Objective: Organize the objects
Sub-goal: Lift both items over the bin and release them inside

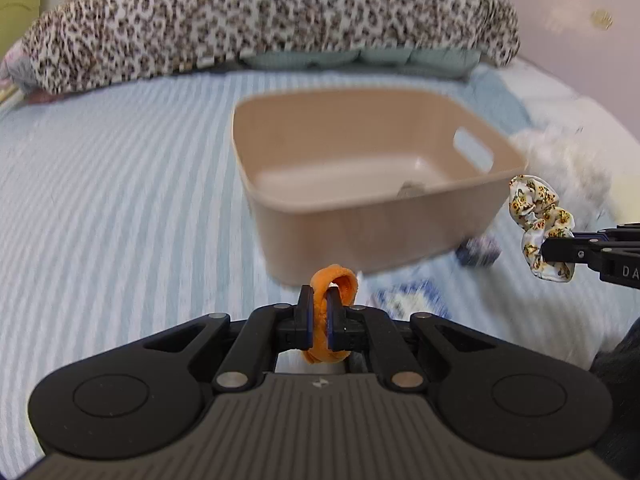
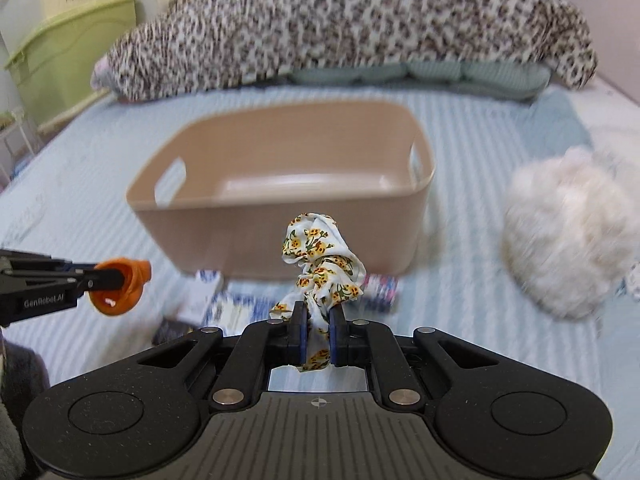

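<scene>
My left gripper (image 1: 319,300) is shut on an orange hair tie (image 1: 334,280) and holds it above the bed, just in front of a beige plastic bin (image 1: 360,216). It also shows in the right wrist view (image 2: 116,280) at the left. My right gripper (image 2: 319,312) is shut on a white floral scrunchie (image 2: 320,260) in front of the bin (image 2: 280,236). The scrunchie also shows in the left wrist view (image 1: 540,224) at the right. A small grey item (image 1: 410,190) lies on the bin floor.
The bin stands on a blue striped bed sheet (image 1: 120,200). A white fluffy item (image 2: 568,232) lies right of the bin. Small blue and white items (image 2: 232,308) lie before the bin. A leopard-print blanket (image 2: 340,24) is behind, a green box (image 2: 68,56) far left.
</scene>
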Demonstrator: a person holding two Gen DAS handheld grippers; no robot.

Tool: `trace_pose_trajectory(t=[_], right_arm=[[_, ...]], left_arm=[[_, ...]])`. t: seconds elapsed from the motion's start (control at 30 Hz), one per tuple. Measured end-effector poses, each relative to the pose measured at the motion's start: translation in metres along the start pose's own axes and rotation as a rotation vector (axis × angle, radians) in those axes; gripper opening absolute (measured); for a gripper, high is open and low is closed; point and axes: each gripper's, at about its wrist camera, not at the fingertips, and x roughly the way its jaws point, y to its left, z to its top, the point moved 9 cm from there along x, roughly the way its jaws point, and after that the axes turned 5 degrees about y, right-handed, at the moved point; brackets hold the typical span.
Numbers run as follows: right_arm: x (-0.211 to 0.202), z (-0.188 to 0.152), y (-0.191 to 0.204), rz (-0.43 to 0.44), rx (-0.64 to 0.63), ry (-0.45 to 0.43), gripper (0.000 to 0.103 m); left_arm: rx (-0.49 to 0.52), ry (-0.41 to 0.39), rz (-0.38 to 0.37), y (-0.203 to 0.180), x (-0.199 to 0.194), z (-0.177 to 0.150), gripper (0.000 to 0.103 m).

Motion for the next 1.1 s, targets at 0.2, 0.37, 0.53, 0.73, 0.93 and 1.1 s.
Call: trace_pose_trajectory(t=[0.2,0.37,0.53,0.73,0.93,1.1], right_arm=[[-0.029,0.039,-0.008,-0.009,-0.005,-0.105,0.009],[-0.023,0.067,-0.019,-0.026,0.020,-0.140,0.009],[-0.008,0.091,-0.025,-0.045,0.022,-0.151,0.009],[0.019,0.105,-0.026,-0.046,0.035,-0.121,0.009],[0.049,0.108,-0.021,-0.054,0.021,-0.075,0.009],[0.077,0.103,-0.023,-0.070,0.028,-0.015,0.009]], left_arm=[[0.022,-0.111,0.000,-0.008,-0.029,0.040,0.007],[0.062,-0.172,0.031,-0.015,-0.033,0.075,0.007],[0.098,-0.179,0.059,-0.020,-0.013,0.105,0.007],[0.102,-0.109,0.079,-0.026,0.034,0.114,0.007],[0.112,0.001,0.124,-0.025,0.088,0.107,0.007],[0.084,0.073,0.142,-0.020,0.114,0.096,0.007]])
